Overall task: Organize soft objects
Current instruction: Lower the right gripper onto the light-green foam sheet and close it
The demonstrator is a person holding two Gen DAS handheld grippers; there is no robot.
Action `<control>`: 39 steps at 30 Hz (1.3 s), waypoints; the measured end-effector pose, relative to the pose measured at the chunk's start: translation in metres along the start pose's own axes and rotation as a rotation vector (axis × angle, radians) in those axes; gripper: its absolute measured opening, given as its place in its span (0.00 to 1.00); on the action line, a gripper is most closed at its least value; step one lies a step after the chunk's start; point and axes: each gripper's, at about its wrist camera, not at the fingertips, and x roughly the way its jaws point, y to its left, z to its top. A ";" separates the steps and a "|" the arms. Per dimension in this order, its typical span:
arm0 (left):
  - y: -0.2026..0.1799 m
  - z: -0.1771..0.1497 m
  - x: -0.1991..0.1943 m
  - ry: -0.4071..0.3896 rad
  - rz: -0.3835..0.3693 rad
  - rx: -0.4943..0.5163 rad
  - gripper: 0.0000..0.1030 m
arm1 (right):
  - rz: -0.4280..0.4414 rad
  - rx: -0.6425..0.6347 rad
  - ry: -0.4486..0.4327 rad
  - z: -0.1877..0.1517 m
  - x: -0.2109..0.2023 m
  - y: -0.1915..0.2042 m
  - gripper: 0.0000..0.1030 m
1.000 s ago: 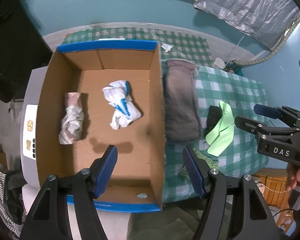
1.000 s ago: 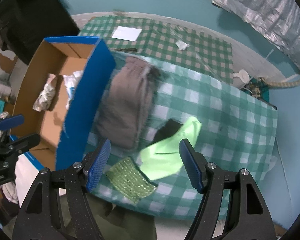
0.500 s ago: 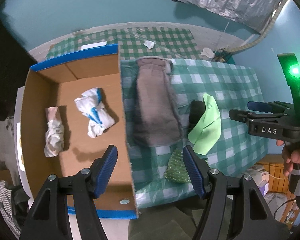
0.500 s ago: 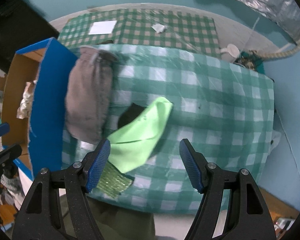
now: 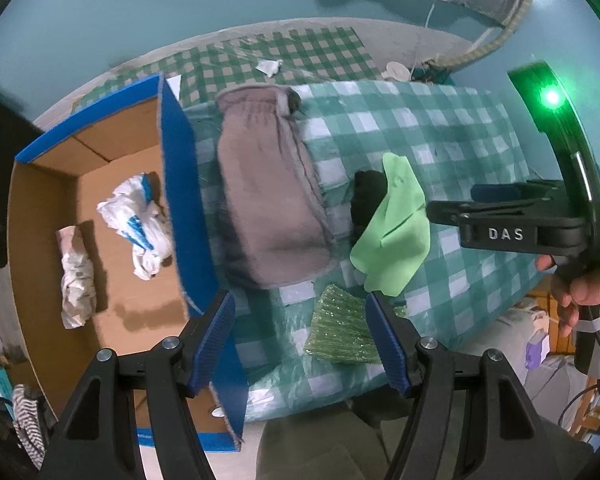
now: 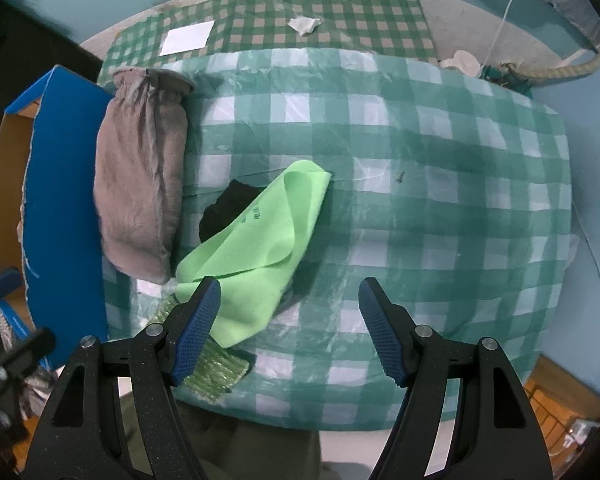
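Only the left wrist view looks into the box (image 5: 100, 216): plain brown card inside, blue outside, with a crumpled white-and-blue wad (image 5: 138, 226) and a grey-white crumpled roll (image 5: 76, 280) lying apart on its floor. That view also catches the right gripper (image 5: 500, 216) from the side, black with white lettering, held in a hand (image 5: 580, 292). The right wrist view sees only the box's blue outer wall (image 6: 66, 216), but shows the bare right part of the counter (image 6: 440, 200), draped in shiny green-and-white checked plastic.

The grey pouch (image 5: 268, 188), a fuzzy, soft oblong, lies on the counter against the box wall, its long axis parallel to that wall and its gathered end pointing away from the camera. Just right of it, a smooth, lime green cloth (image 6: 256, 248), folded and lying on a slant, overlaps a black lump (image 6: 226, 214). A glittery green ribbed pad (image 5: 340, 332) sits at the near edge, partly under the cloth.

The left gripper (image 5: 300, 340) hangs above the pad, jaws released and empty. The right gripper (image 6: 290, 328) stands beside the cloth's near corner, jaws likewise released, grasping nothing.
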 end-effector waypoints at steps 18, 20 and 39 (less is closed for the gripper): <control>-0.007 -0.001 0.022 0.048 0.022 0.019 0.67 | 0.022 0.079 0.060 0.022 0.050 0.001 0.70; -0.006 -0.001 0.023 0.052 0.022 0.016 0.67 | 0.013 0.075 0.063 0.023 0.052 0.003 0.70; -0.006 -0.004 0.028 0.071 0.012 0.019 0.67 | 0.004 -0.024 -0.025 0.011 0.022 0.011 0.06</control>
